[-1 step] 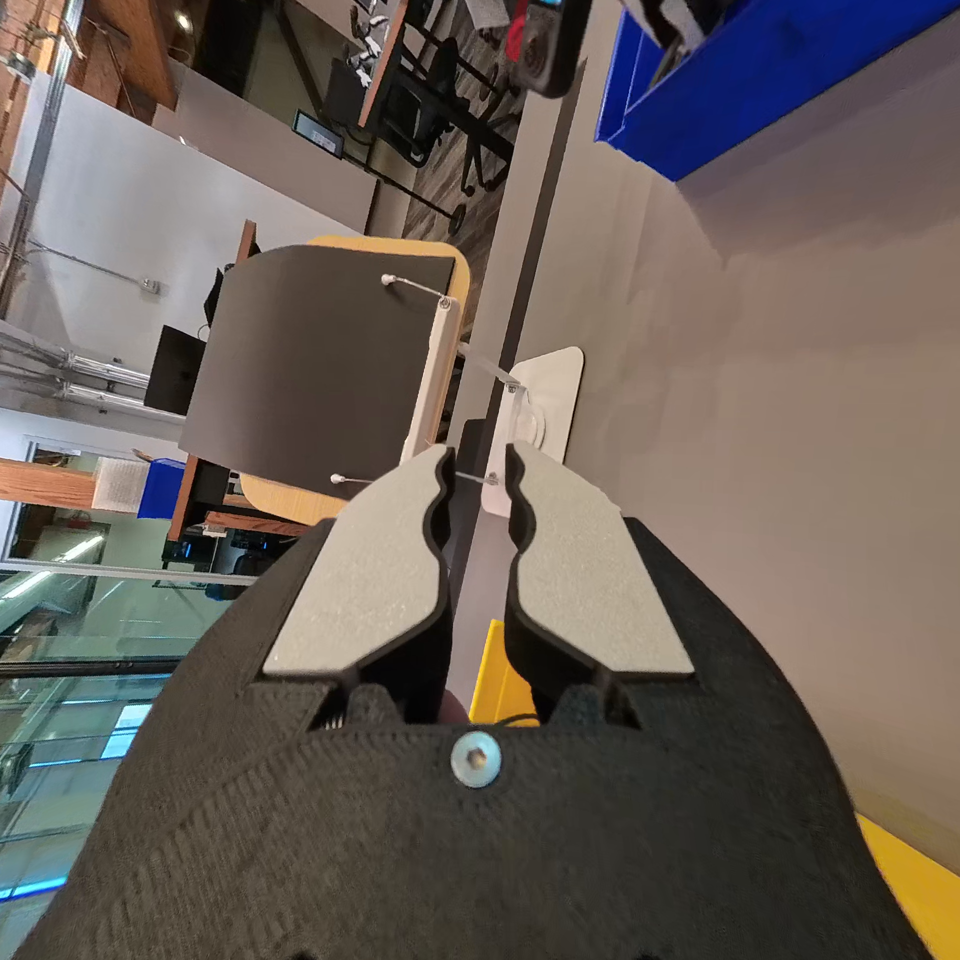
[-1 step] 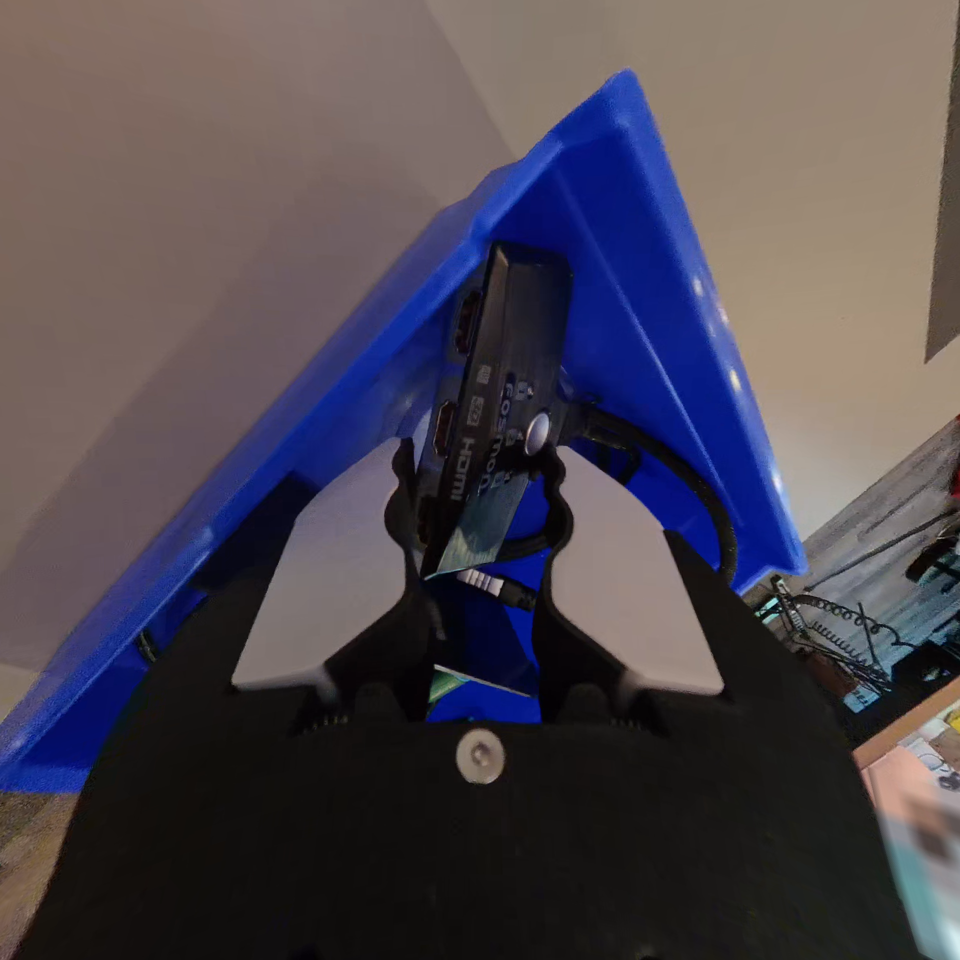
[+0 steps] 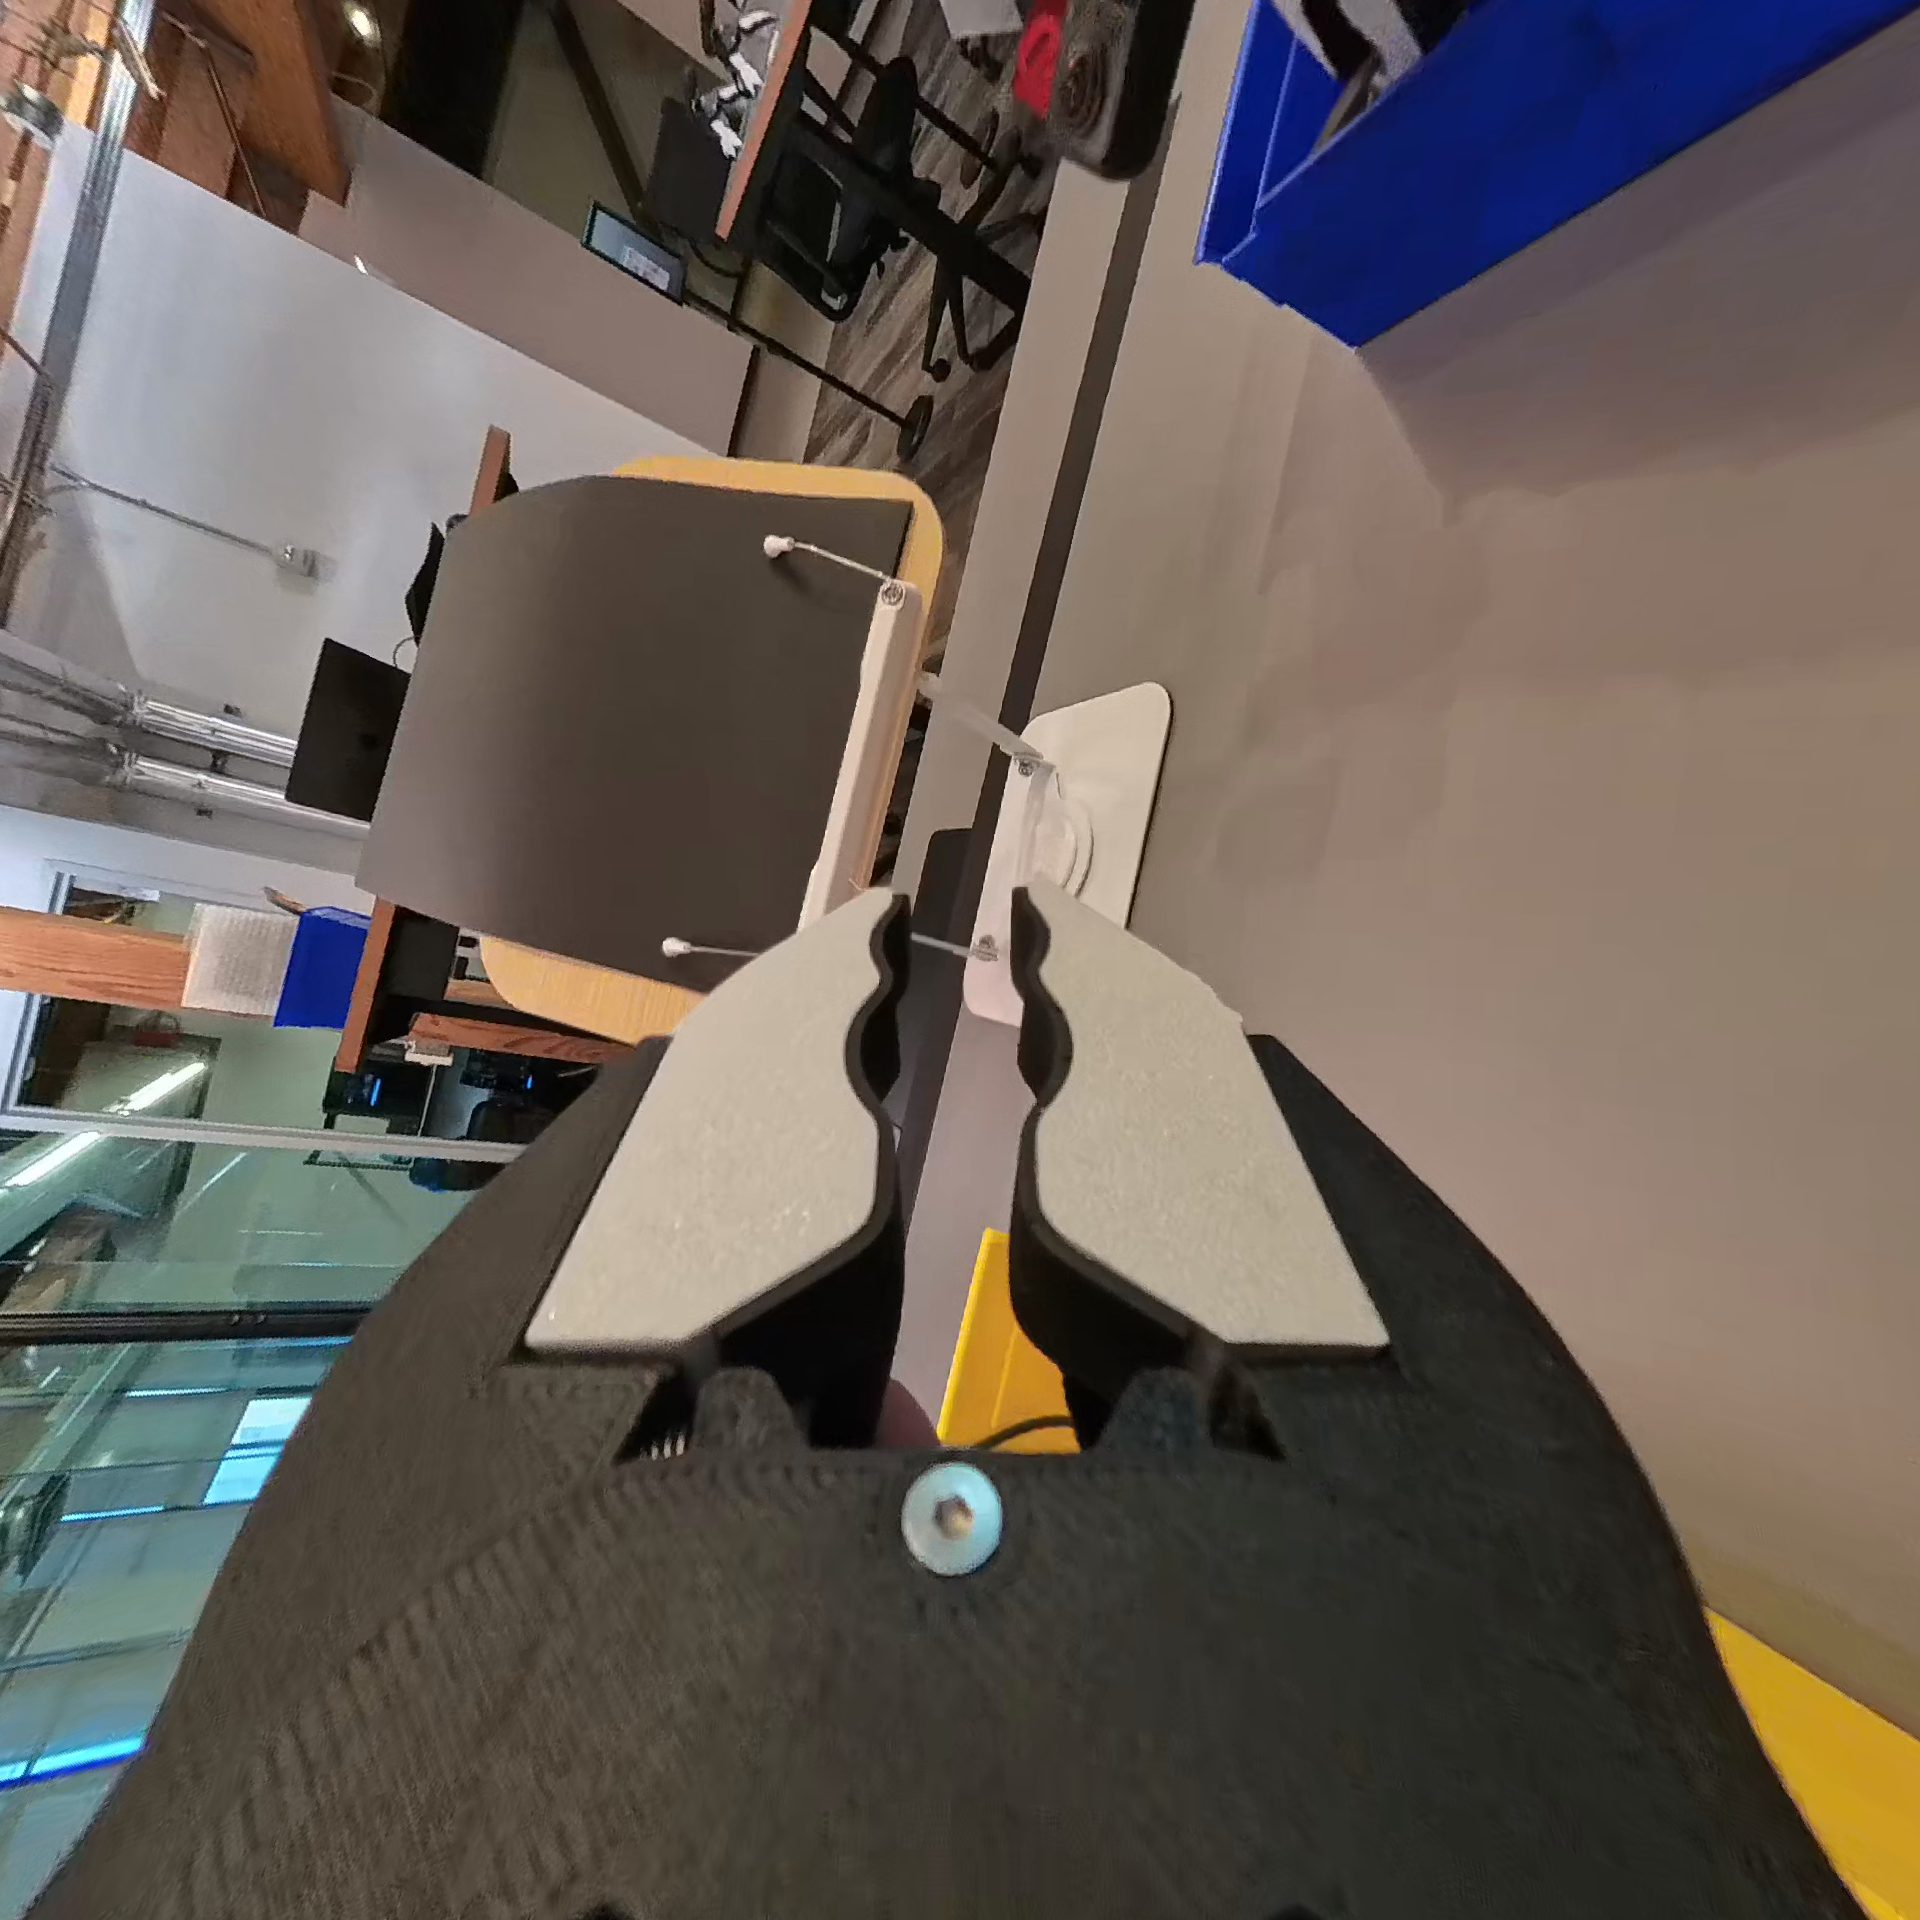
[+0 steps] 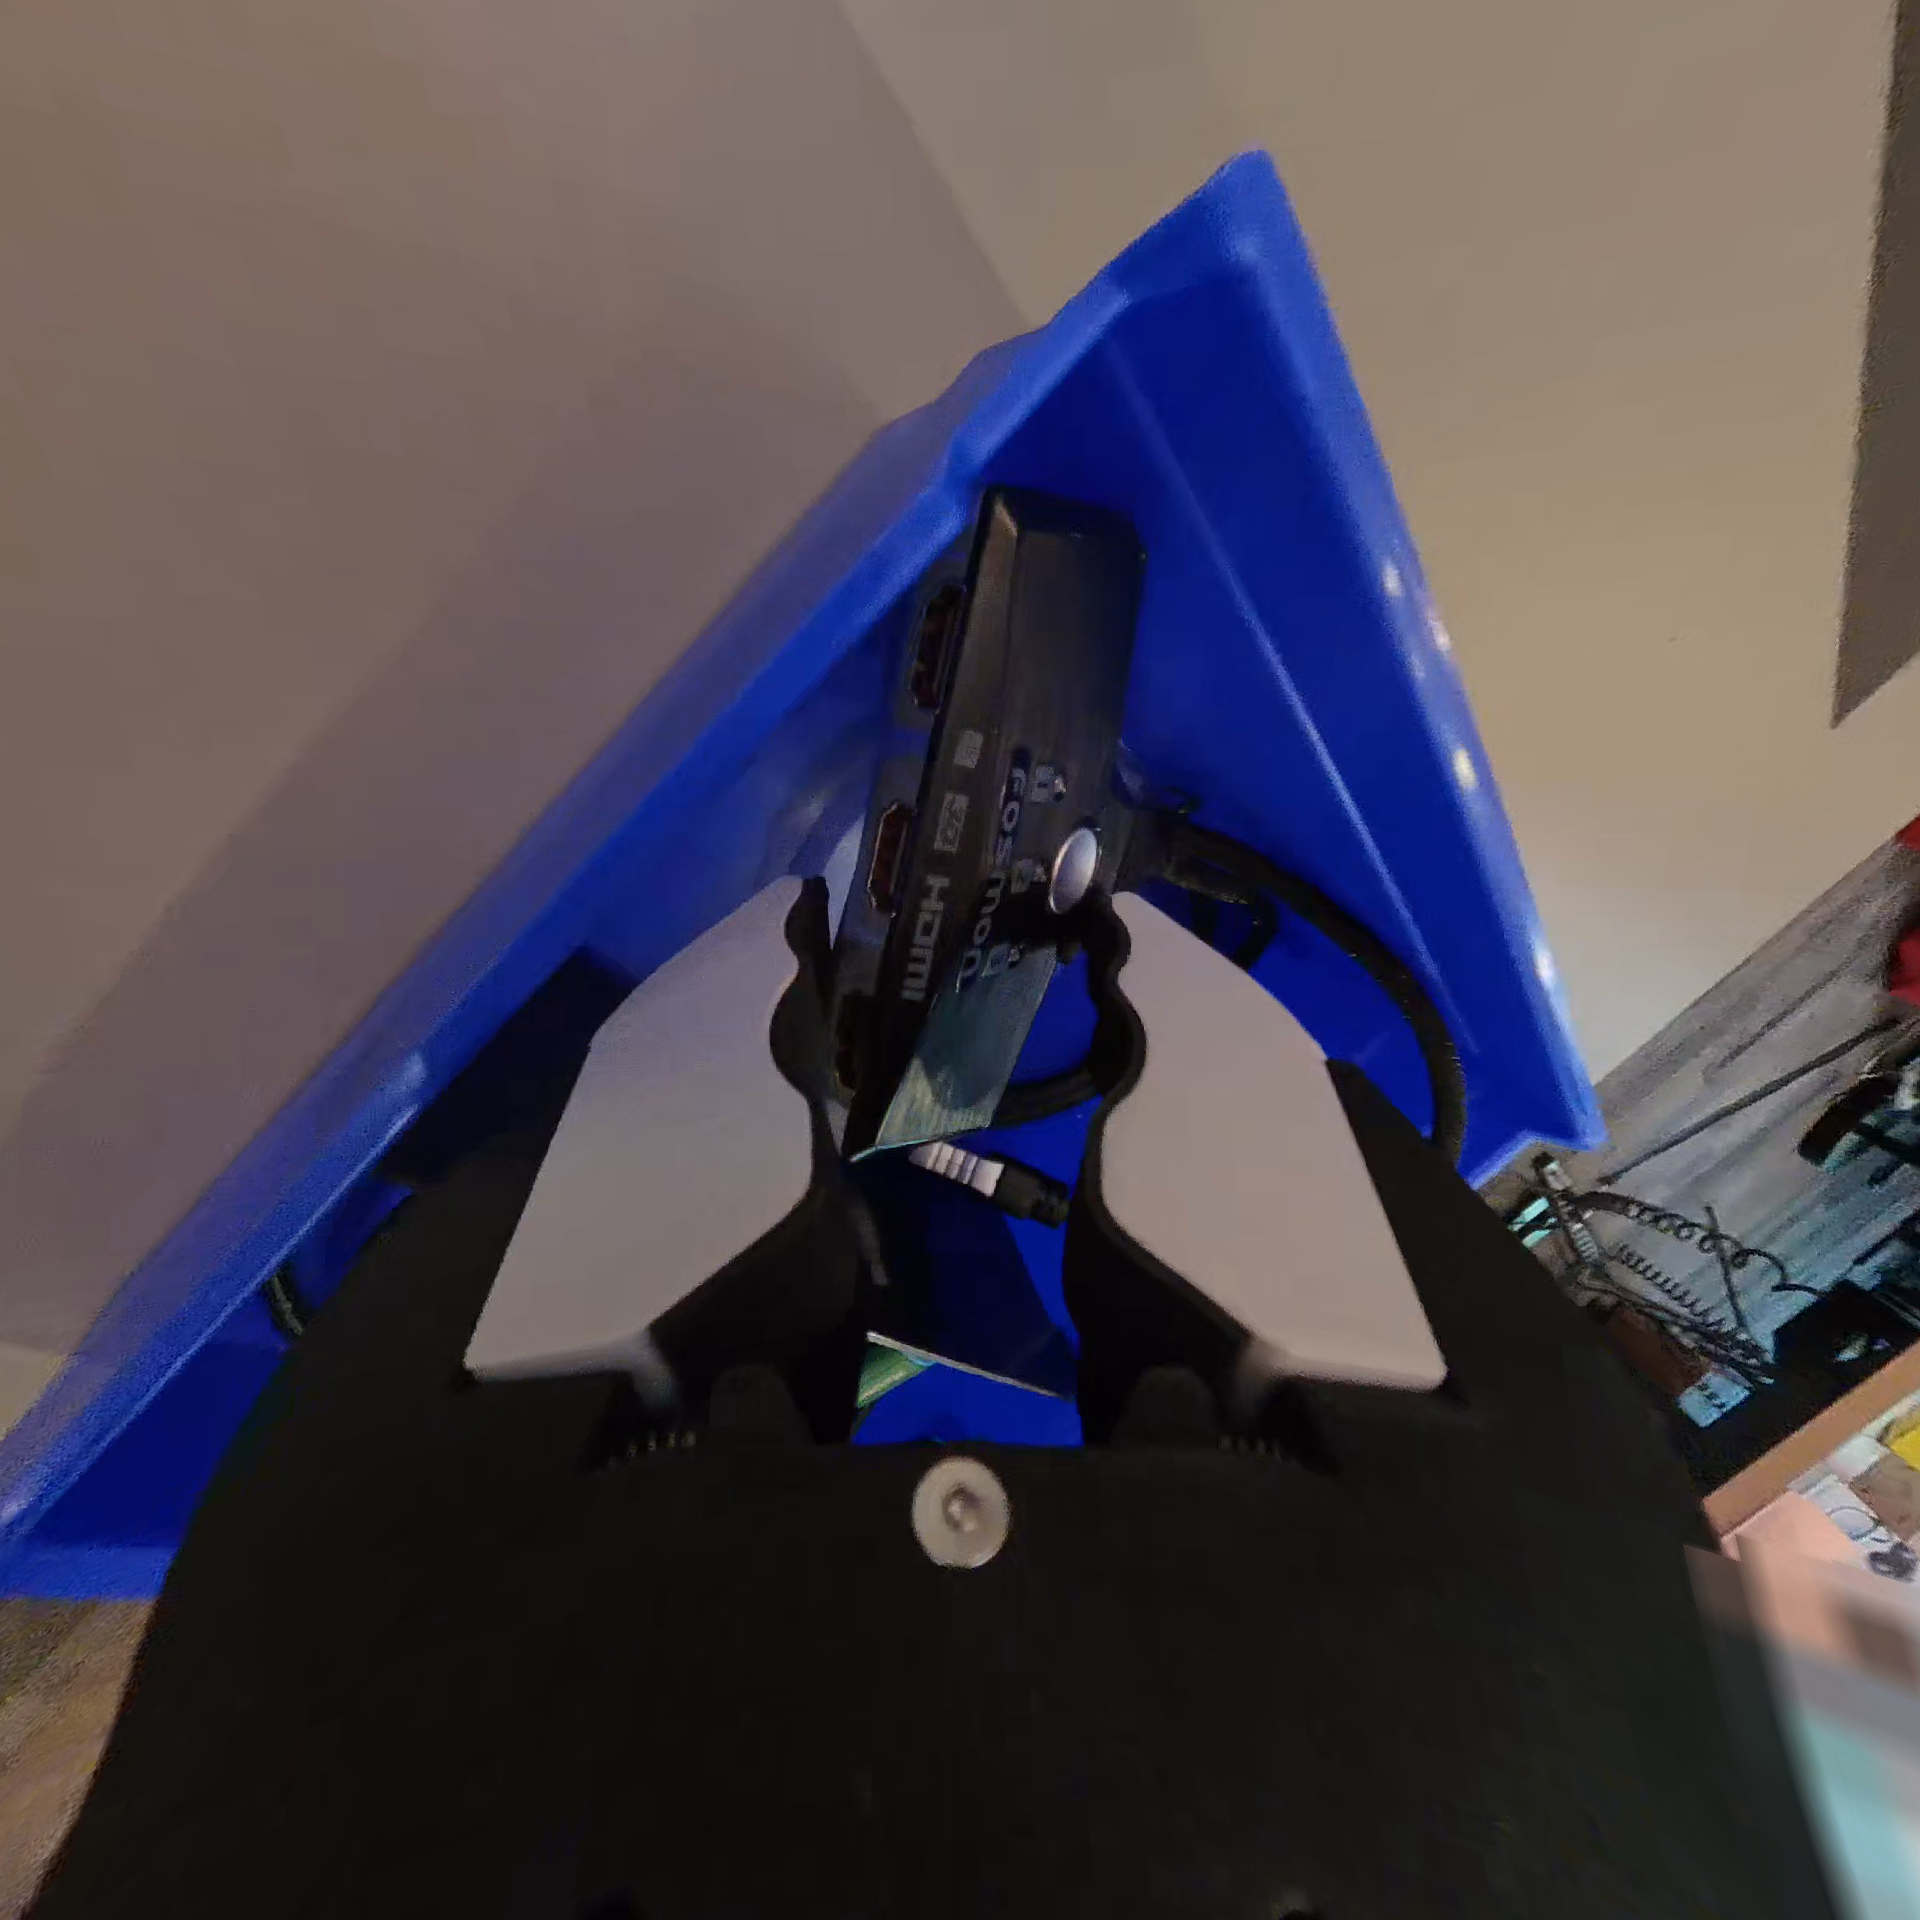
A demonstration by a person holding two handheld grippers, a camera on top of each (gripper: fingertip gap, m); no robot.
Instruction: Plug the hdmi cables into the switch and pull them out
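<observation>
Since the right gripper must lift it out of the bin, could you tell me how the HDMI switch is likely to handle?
The switch looks like a slim rigid box, so probably stiff and light. Its glossy top may slip between the right gripper fingers. The attached black cable could tug or twist it.

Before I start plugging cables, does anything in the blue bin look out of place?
Yes. The HDMI switch isn't lying flat: it stands tilted on edge in a corner of the blue bin, its near end between the right gripper jaws. One black cable loops from its side; two side ports look empty.
</observation>
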